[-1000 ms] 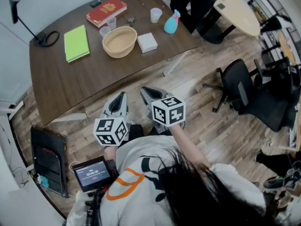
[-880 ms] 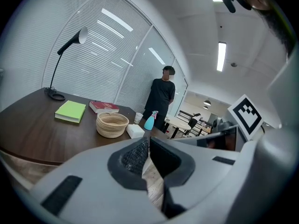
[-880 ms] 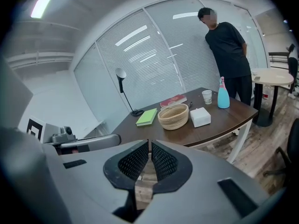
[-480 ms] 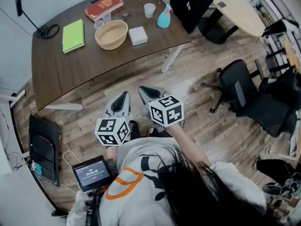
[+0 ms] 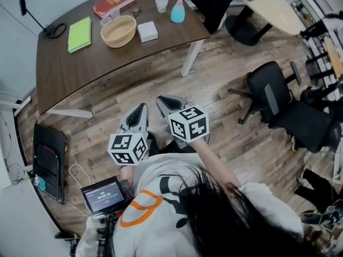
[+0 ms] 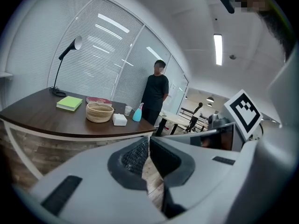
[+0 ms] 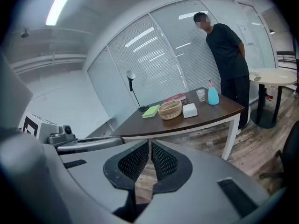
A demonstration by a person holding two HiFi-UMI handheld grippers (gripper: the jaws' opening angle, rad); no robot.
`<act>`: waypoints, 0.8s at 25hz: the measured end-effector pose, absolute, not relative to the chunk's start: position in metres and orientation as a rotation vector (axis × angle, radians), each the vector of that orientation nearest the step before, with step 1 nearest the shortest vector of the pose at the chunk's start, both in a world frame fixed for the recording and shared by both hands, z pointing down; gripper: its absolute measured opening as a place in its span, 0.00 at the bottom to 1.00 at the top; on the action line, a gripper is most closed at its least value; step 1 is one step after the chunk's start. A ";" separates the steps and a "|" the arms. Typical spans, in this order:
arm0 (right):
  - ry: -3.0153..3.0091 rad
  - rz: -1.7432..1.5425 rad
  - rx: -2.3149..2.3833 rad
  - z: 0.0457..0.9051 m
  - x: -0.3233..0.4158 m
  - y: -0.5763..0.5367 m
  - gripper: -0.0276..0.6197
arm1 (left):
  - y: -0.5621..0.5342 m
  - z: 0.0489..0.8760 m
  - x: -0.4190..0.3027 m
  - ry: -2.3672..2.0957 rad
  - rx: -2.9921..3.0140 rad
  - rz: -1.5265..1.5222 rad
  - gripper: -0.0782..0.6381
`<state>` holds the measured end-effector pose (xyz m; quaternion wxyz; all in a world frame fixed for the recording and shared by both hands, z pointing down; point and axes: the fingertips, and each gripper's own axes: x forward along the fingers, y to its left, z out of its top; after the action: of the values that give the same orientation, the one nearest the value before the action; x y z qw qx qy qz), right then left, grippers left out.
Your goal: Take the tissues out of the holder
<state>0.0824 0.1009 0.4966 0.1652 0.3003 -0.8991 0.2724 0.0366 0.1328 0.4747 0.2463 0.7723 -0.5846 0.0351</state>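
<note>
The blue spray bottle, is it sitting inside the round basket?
No, the blue spray bottle stands on the table next to the cup, apart from the round basket.

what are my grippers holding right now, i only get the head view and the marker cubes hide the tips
Observer: Nothing. In their own views the left gripper and the right gripper are both shut, with only wooden floor showing past them.
Operator: ok and what's the dark shape at the top edge by the table
Observer: A person in black clothes, standing at the end of the dark brown wooden table, beside the blue plastic spray bottle.
</note>
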 end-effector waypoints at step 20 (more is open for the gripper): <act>-2.590 0.723 0.832 0.493 0.105 0.132 0.09 | 0.166 0.472 0.061 -1.629 2.118 0.115 0.12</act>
<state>0.1050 0.1318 0.4931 0.1627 0.2915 -0.9079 0.2534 0.0612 0.1661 0.4724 0.2315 0.7705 -0.5924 0.0417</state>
